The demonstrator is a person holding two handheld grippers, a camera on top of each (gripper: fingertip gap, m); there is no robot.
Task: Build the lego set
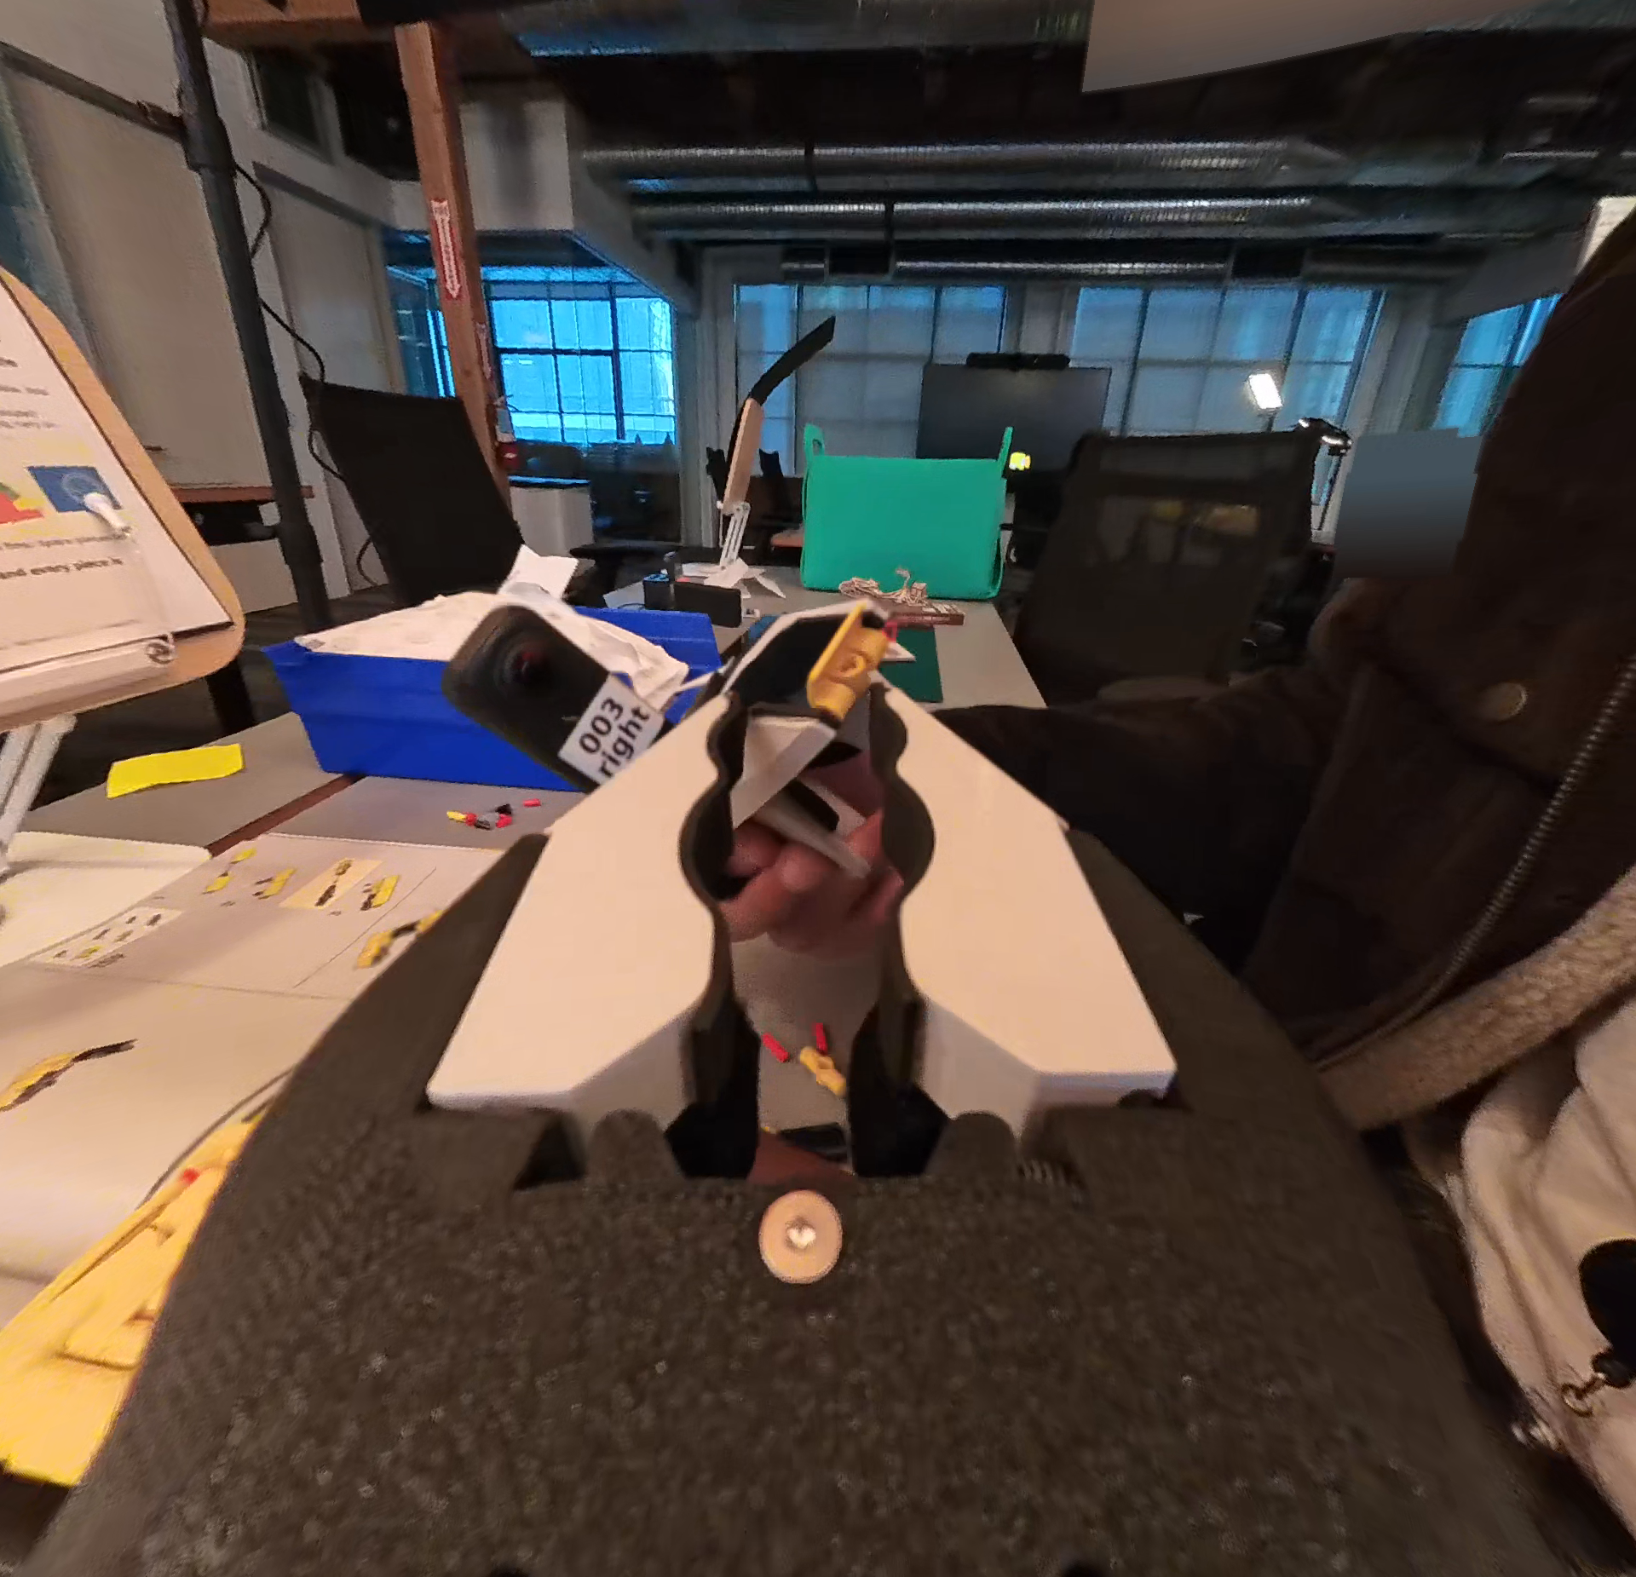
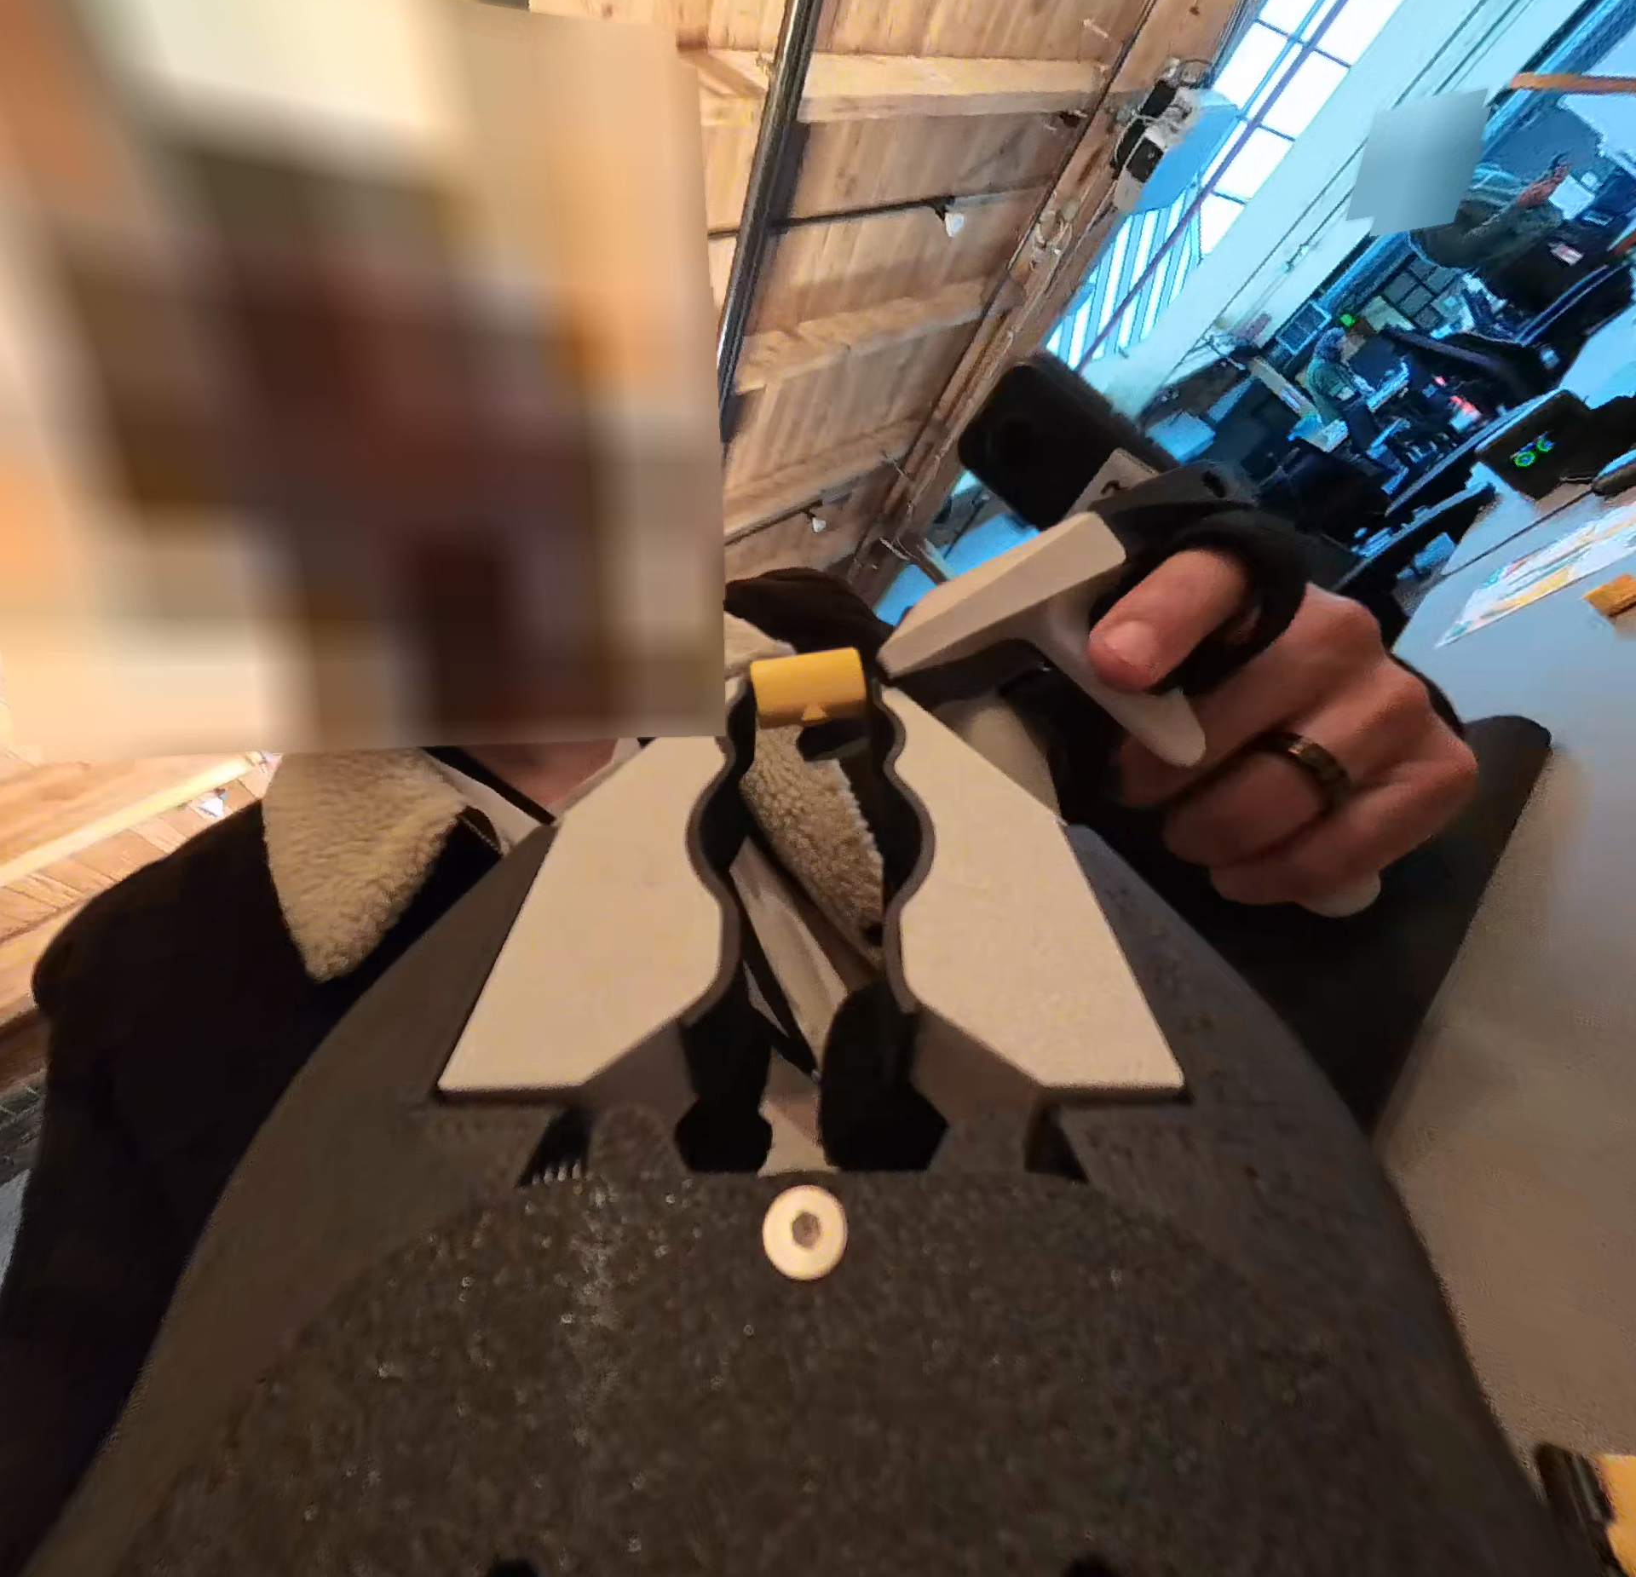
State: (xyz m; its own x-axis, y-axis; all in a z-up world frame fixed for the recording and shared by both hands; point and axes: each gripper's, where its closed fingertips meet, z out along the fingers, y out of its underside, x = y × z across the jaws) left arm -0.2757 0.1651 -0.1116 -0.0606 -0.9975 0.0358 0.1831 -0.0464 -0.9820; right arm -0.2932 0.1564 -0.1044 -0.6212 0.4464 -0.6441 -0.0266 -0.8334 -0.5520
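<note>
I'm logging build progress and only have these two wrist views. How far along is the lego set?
Early, it seems. No built model shows. In hand: the right gripper has its jaws shut on a yellow piece, raised off the table, with the left gripper close by; whether that one grips anything is unclear. Left: loose red and yellow pieces still lie on the table, beside the open instruction sheets.

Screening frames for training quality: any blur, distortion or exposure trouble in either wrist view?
Left wrist view: fisheye bends the edges, the instruction sheets at lower left smear with blur, the windows glow blue but hold detail, and the yellow lego piece is fairly sharp. Right wrist view: tilted, its windows blow out at upper right; the yellow piece stays sharp.
</note>
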